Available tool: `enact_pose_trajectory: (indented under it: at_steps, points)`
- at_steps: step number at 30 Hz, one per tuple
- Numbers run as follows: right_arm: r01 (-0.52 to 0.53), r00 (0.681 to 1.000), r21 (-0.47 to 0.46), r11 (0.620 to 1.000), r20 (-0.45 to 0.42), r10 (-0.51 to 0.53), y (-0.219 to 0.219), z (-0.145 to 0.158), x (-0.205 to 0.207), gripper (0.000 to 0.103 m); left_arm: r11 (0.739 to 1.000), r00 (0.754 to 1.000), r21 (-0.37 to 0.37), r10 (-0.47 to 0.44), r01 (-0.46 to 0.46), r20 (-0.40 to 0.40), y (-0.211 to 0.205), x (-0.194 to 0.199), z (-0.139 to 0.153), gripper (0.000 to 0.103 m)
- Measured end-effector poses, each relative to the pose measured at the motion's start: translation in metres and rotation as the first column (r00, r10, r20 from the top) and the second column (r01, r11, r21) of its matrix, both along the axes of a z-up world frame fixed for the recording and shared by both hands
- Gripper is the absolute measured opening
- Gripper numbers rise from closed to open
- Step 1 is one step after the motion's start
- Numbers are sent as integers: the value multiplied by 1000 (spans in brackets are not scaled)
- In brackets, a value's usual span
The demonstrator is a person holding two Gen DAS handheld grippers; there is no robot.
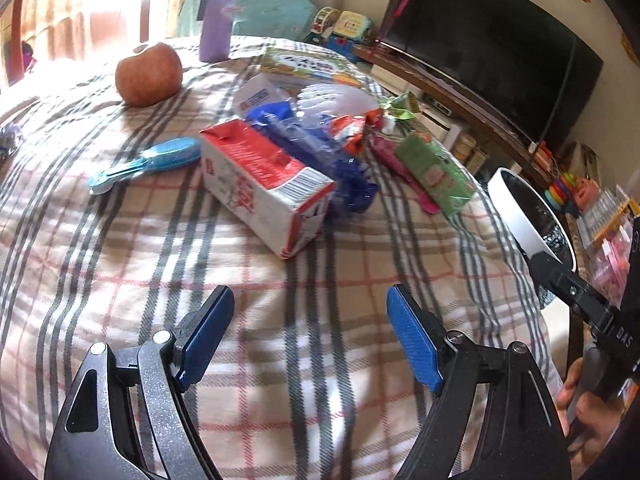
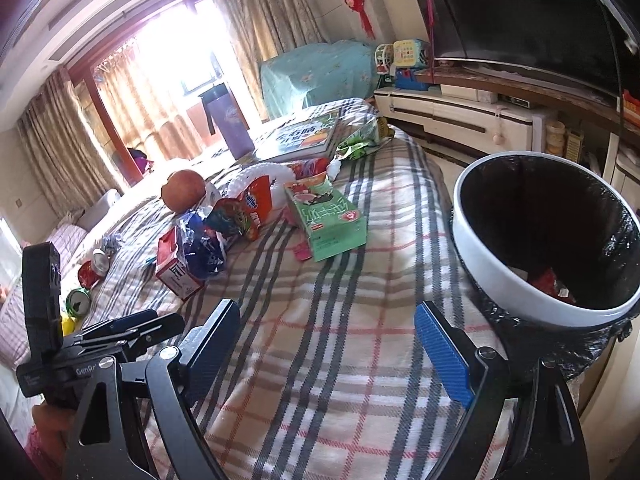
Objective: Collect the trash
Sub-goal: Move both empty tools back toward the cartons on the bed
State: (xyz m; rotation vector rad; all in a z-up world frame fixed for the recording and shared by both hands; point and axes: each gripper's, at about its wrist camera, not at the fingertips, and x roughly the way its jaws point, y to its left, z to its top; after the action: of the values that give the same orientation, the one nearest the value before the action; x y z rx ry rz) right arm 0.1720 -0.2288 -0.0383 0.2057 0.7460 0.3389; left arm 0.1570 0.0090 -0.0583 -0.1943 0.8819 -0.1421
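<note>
Red-white carton (image 1: 266, 184) flat, long axis diagonal

Bright living room around a plaid-covered surface

Strong daylight floods through a tall wood-framed window (image 2: 168, 60) flanked by beige patterned curtains (image 2: 256, 20). A large black flat television (image 1: 492, 44) stands on a long cream and dark-wood media cabinet (image 2: 472, 116), red paper ornaments (image 2: 356, 0) hang on the pale wall, and a turquoise cloth-draped piece of furniture (image 2: 320, 72) sits beside the window.
</note>
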Motion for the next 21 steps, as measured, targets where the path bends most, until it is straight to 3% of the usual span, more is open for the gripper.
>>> enact_pose_trajectory:
  at_steps: [12,21]
  points:
    - [-37,999,-49,998,-6,37,14,-4,17,91,997,997,9,71,-70,-15,8,17,-2,82]
    - [-78,997,-120,990,-10,77,26,-8,54,90,992,992,7,123,-123,-11,13,43,-2,84]
